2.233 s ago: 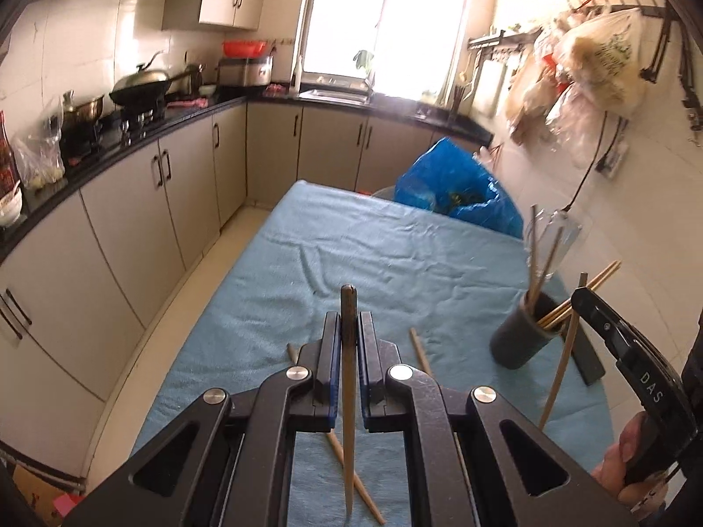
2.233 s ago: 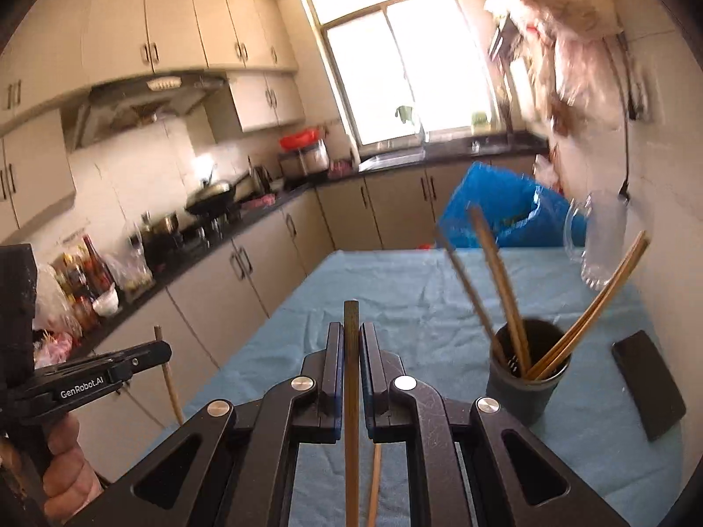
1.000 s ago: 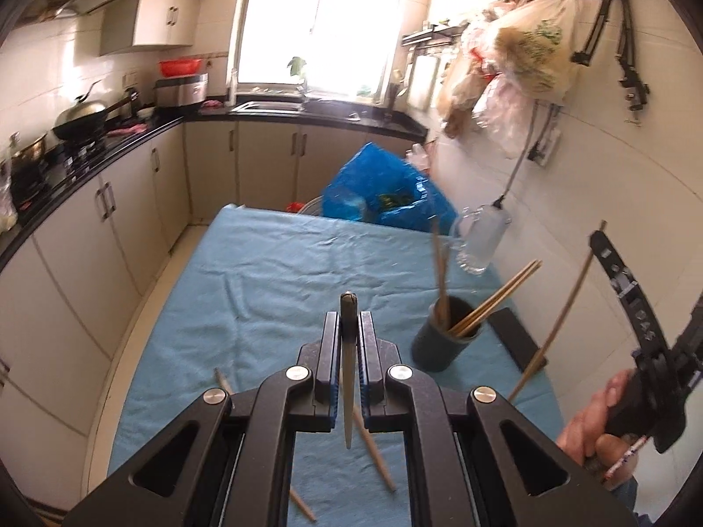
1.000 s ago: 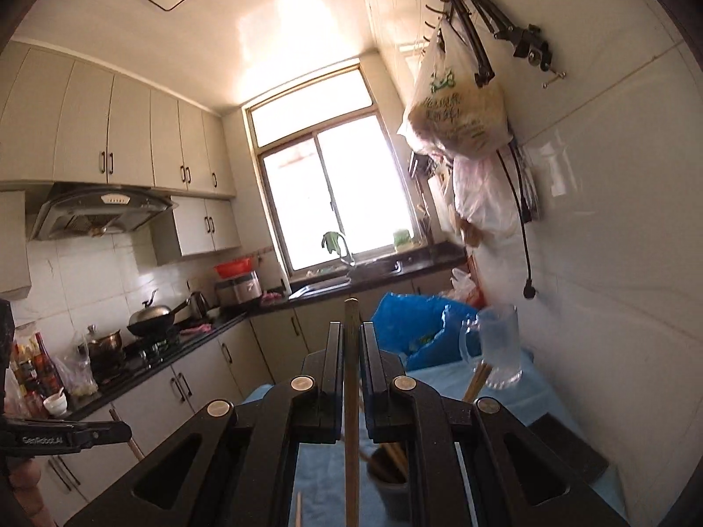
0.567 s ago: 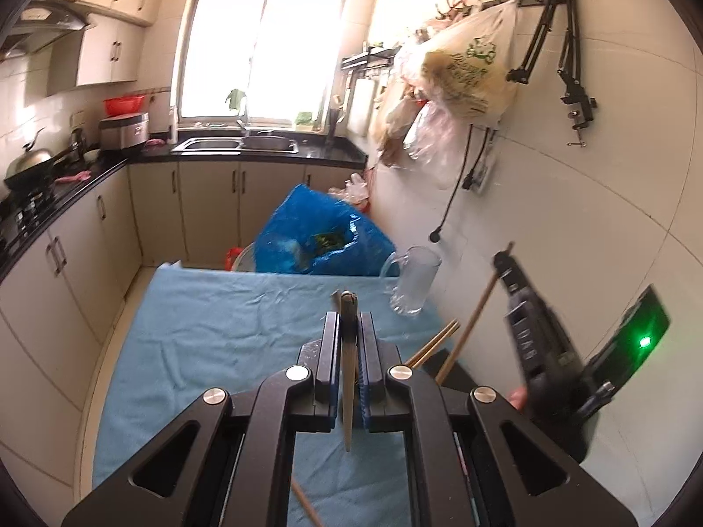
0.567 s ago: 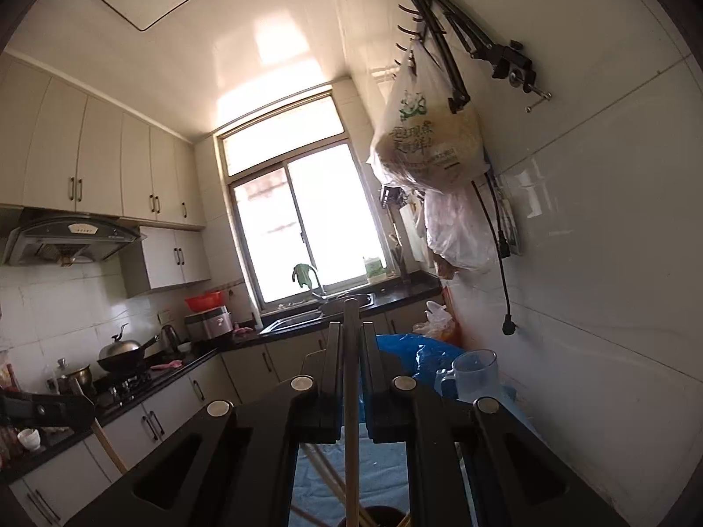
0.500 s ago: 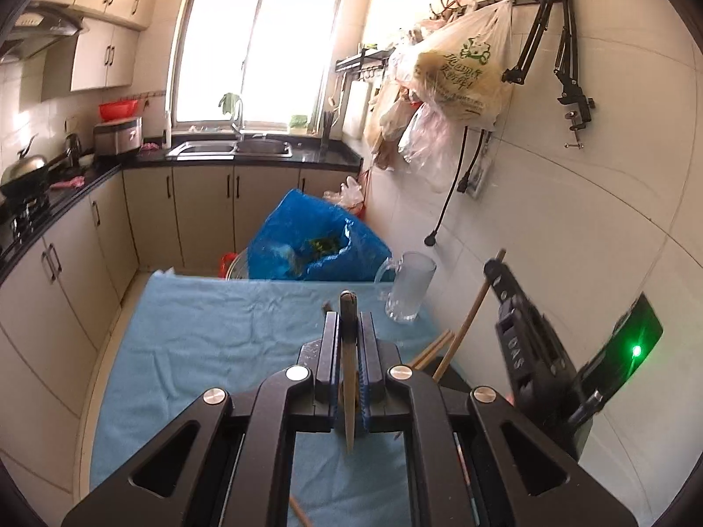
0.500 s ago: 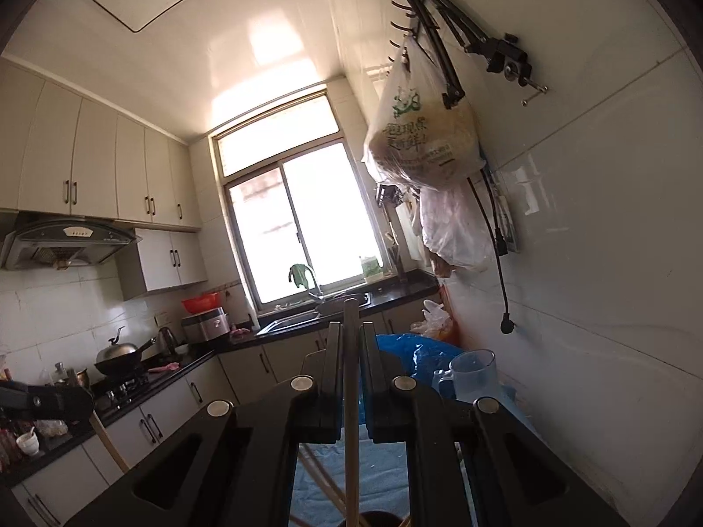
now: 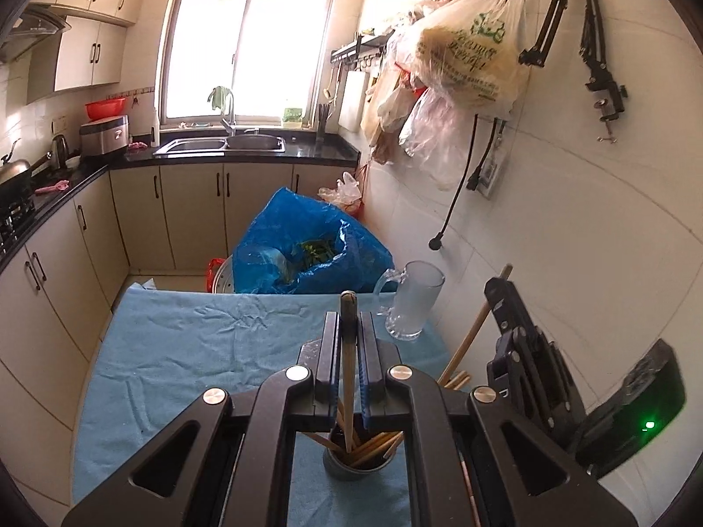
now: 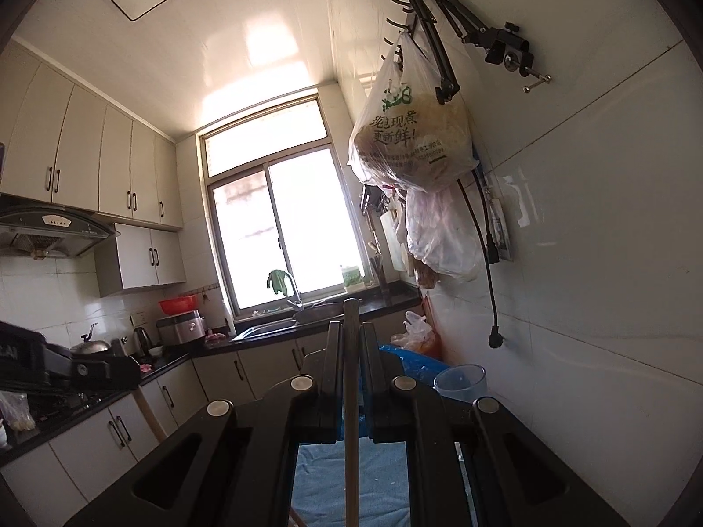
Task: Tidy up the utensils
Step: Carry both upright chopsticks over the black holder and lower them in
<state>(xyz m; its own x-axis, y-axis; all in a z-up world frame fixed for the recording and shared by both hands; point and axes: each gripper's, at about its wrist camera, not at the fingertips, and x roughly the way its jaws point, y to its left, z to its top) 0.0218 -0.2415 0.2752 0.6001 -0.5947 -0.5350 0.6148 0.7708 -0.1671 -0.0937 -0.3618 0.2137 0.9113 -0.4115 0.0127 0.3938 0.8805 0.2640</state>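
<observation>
On the blue cloth (image 9: 184, 351), left tool (image 9: 347, 351) lowers chopstick (image 9: 348, 377) into cup (image 9: 356, 467)

The table (image 9: 184, 351) wears a wrinkled blue cloth (image 9: 219, 325) — on it, toward the near right edge, stands a dark utensil cup (image 9: 356, 467); a glass mug (image 9: 411, 303) stands near the far right corner.

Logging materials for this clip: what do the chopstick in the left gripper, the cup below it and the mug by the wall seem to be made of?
Chopstick in the left gripper: likely wood or bamboo, matte tan with a darker tip. Cup: dark grey, dull finish, plastic or ceramic, unclear which. Mug: clear, see-through with a handle, probably glass.
</observation>
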